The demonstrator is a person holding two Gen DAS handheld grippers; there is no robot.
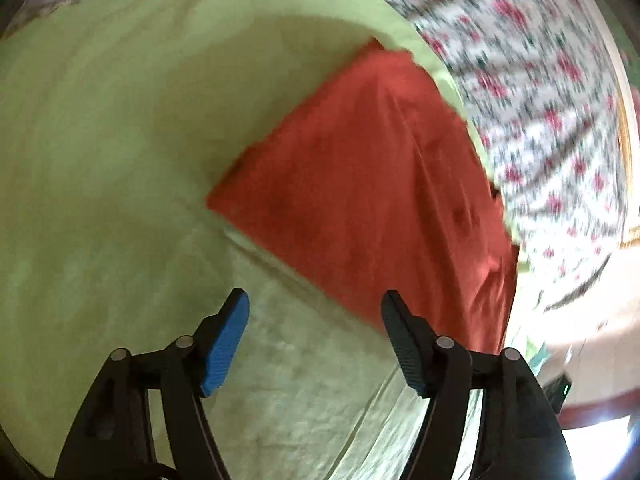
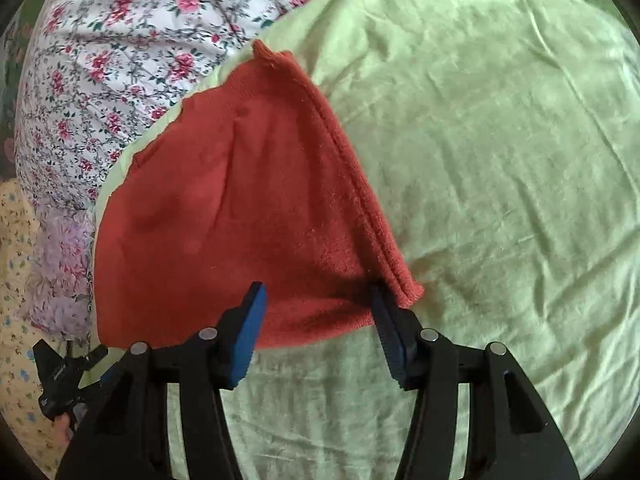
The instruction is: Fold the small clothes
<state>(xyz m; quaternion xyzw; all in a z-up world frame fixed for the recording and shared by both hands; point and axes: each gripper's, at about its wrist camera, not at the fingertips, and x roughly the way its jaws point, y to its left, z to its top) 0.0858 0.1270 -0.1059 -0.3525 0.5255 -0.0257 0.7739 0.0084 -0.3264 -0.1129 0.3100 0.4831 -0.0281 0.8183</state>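
Note:
A red fleece cloth (image 2: 224, 216) lies folded on the light green sheet (image 2: 480, 160), its doubled hemmed edges running along its right side. My right gripper (image 2: 318, 292) is open just above the cloth's near edge. One fingertip is over the red fabric and the other is by the near right corner, and nothing is pinched. In the left wrist view the same red cloth (image 1: 360, 184) lies ahead and to the right. My left gripper (image 1: 315, 300) is open over the green sheet (image 1: 100, 140) just short of the cloth's near edge, holding nothing.
A white quilt with red flowers (image 2: 120, 40) borders the green sheet beyond the cloth. Lilac fabric (image 2: 60, 260) and yellow flowered fabric (image 2: 16, 280) lie at the left. The bed's edge and a bright floor (image 1: 580, 320) show at the right of the left wrist view.

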